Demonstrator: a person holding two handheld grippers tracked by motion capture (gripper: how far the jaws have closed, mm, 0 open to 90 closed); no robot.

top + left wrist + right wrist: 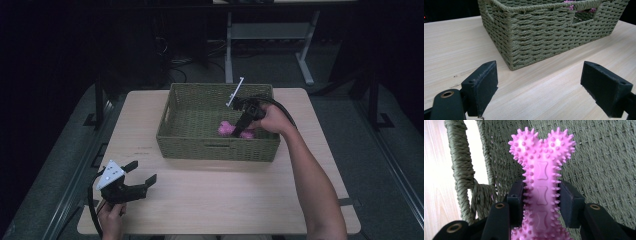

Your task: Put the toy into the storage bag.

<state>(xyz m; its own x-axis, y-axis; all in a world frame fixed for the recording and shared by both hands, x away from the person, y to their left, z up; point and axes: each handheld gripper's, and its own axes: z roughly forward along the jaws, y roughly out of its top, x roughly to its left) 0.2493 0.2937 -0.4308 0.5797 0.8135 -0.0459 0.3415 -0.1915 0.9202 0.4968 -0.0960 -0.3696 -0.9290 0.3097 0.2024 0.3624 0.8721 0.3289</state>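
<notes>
Tongs first: the right gripper (243, 126) reaches down into the woven basket (215, 145), its 2 jaws pinching the shaft of a pink spiked bone toy (541, 187). In the right gripper view the pads press on both sides of the shaft, and the toy's 2-lobed end stands above them, close to the basket's inner wall and beside the handle cutout. From above, the toy (227, 129) sits in the near right part of the basket, close to the front wall.

The left gripper (141, 176) rests low over the near left corner of the wooden table (225, 200), jaws spread wide with bare tabletop between them. The left gripper view shows the basket's near corner (524, 45) ahead of those jaws, apart from them, with pink showing through the handle slot.

No readable writing appears; the toy's shaft bears only small embossed bone shapes. The basket stands on the table's far half, with open wood before it and to either side.
</notes>
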